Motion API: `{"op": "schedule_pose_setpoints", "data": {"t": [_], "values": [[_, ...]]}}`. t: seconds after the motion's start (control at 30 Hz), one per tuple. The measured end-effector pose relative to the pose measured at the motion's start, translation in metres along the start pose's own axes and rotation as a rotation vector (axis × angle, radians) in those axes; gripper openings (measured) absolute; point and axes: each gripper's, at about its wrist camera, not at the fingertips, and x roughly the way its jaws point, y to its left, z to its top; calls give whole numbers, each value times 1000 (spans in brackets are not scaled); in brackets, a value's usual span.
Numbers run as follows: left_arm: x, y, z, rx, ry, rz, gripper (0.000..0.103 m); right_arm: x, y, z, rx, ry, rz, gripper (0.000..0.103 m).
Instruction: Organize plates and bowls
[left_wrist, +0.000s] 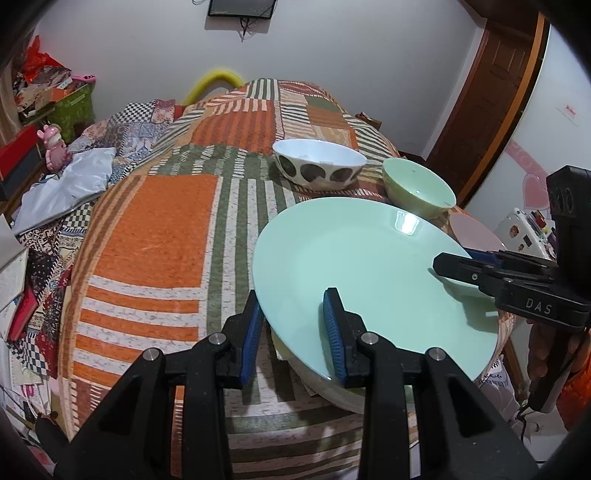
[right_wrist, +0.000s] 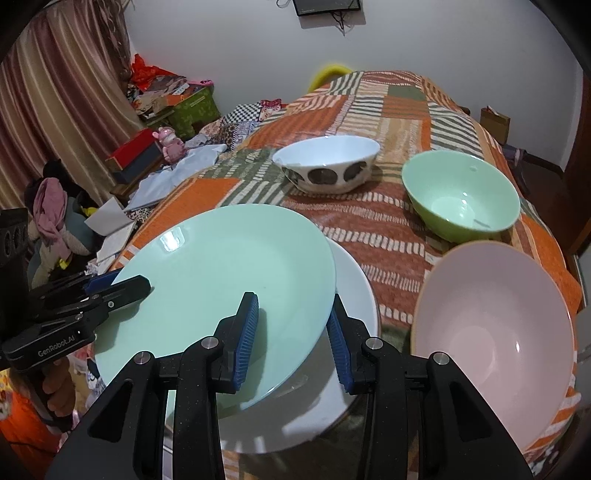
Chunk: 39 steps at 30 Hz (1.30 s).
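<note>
A mint-green plate (left_wrist: 373, 273) (right_wrist: 225, 291) is held tilted above a white plate (right_wrist: 351, 295) on the patchwork bedcover. My left gripper (left_wrist: 295, 328) straddles the mint plate's left rim with its jaws apart, one pad above and one below. My right gripper (right_wrist: 291, 332) straddles the opposite rim the same way; it also shows in the left wrist view (left_wrist: 458, 267). A white bowl with dark spots (left_wrist: 319, 162) (right_wrist: 327, 162), a green bowl (left_wrist: 417, 186) (right_wrist: 460, 195) and a pink bowl (right_wrist: 495, 328) stand apart on the cover.
The orange, green and striped bedcover (left_wrist: 159, 229) (right_wrist: 391, 110) spreads behind the dishes. Clutter, boxes and a pink toy (right_wrist: 170, 142) lie at the left. A wooden door (left_wrist: 491, 96) stands at the right.
</note>
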Motion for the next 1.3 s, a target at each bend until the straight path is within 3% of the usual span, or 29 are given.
{"op": "schedule_pose_setpoints", "data": {"t": [0.5, 1.3], "values": [[26, 0, -6, -10, 50, -14, 32, 8, -5, -12, -30, 42, -48, 34], [26, -1, -4, 5, 39, 2, 32, 1, -7, -18, -31, 45, -69, 35]]}}
